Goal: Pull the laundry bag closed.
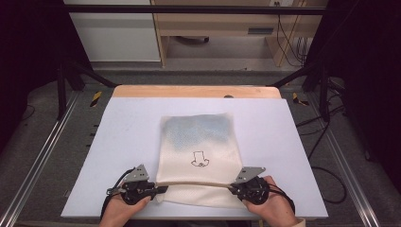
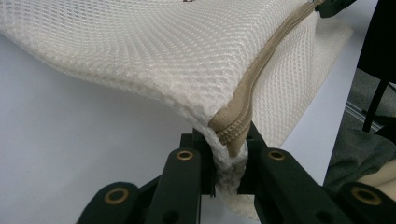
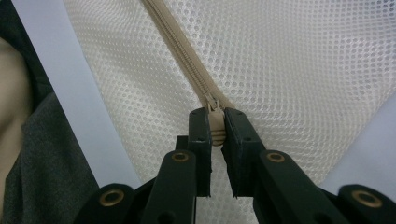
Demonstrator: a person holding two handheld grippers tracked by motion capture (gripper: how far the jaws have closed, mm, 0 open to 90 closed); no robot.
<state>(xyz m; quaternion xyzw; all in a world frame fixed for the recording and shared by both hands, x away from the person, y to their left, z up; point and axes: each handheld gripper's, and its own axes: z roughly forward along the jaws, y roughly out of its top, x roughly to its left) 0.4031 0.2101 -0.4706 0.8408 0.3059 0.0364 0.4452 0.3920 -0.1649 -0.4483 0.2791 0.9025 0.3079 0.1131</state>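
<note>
A pale blue table (image 1: pixel 127 142) is seen from above, with a cream mesh bag (image 1: pixel 198 151) laid near its front edge. The left gripper (image 1: pixel 158 189) is set at the bag's near left corner and the right gripper (image 1: pixel 234 188) at its near right corner. In the left gripper view, the bag's corner and zipper (image 2: pixel 243 102) end are pinched between the jaws. In the right gripper view, the zipper pull (image 3: pixel 216 128) is clamped between jaws pressed onto it.
</note>
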